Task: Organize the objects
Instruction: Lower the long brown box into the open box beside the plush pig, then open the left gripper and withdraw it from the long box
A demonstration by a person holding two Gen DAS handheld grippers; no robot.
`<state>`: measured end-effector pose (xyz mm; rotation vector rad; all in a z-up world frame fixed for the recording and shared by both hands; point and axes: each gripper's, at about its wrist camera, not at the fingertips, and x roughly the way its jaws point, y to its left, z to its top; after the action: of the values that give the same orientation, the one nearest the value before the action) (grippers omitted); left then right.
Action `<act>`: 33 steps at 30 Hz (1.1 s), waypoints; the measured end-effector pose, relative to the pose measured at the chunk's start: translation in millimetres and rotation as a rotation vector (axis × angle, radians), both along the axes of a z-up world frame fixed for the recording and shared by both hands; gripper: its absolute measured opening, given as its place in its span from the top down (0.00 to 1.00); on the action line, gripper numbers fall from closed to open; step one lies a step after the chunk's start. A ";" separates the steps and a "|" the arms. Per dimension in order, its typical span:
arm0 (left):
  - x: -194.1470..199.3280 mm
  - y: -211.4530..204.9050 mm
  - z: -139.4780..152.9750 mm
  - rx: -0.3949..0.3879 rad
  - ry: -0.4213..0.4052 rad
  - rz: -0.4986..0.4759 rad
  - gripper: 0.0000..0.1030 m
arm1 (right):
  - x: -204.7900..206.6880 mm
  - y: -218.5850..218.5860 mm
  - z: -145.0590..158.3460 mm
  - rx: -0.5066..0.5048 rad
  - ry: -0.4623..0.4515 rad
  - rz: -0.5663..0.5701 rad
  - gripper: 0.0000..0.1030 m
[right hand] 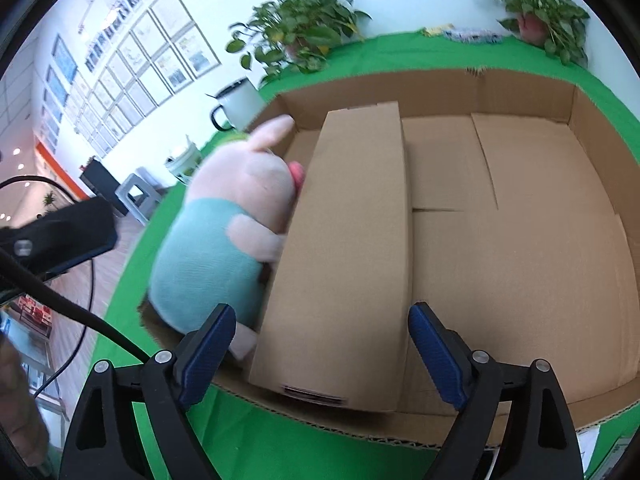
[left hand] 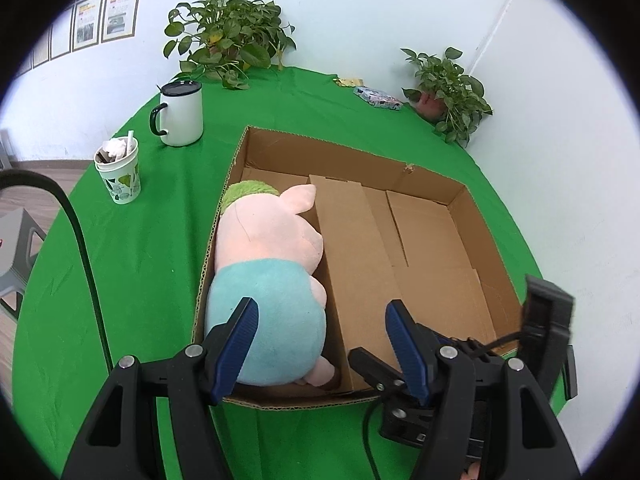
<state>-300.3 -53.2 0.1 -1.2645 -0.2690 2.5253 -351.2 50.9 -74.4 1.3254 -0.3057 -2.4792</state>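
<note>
the plush pig lay in the left compartment of the open cardboard box, wedged between the box's left wall and a raised cardboard divider; its head with the green cap pointed toward the far side, its teal-clad body toward the near rim. the rest of the box, right of the divider, showed only flattened cardboard flaps. the box sat on the green-covered desk.

the left gripper hovered over the near edge of the box, its blue-padded fingers spread apart and holding nothing, one finger above the pig's body. the right gripper hung over the near rim too, its fingers likewise wide apart and empty, straddling the near end of the divider; from that view the pig appeared blurred, leaning against the divider's left face.

on the desk left of the box stood a white enamel mug with a black lid and a paper cup stuffed with crumpled tissue. two potted plants stood at the far edge by the wall.
</note>
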 end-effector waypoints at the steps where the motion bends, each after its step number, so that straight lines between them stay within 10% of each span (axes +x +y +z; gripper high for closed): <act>1: 0.4 0.9 -0.9 -0.010 0.006 0.002 0.37 | 1.9 0.2 2.3 -0.009 0.011 0.006 0.15; 2: 0.9 1.9 -2.0 -0.025 0.012 0.193 0.37 | 3.1 0.2 3.7 -0.011 0.015 0.008 0.18; 7: 4.5 5.8 -3.7 -0.065 0.049 0.210 0.35 | 8.7 0.2 7.3 0.012 0.025 0.014 0.24; 11: 15.7 13.6 1.6 -0.103 0.131 0.230 0.35 | 26.7 8.9 16.2 0.084 0.081 -0.021 0.01; 17: 37.7 40.5 9.9 -0.197 0.268 0.238 0.23 | 61.4 29.0 30.7 0.193 0.166 -0.074 0.01; 27: 48.6 61.5 5.4 -0.162 0.256 0.178 0.23 | 97.1 60.4 44.4 0.242 0.200 -0.159 0.01; 33: 48.9 67.3 -0.6 -0.143 0.250 0.167 0.23 | 105.3 78.1 44.0 0.218 0.194 -0.186 0.37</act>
<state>-251.4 14.1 -0.5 -0.9951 -0.1442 2.8560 -245.9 129.0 -30.4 1.1677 -0.1211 -2.8411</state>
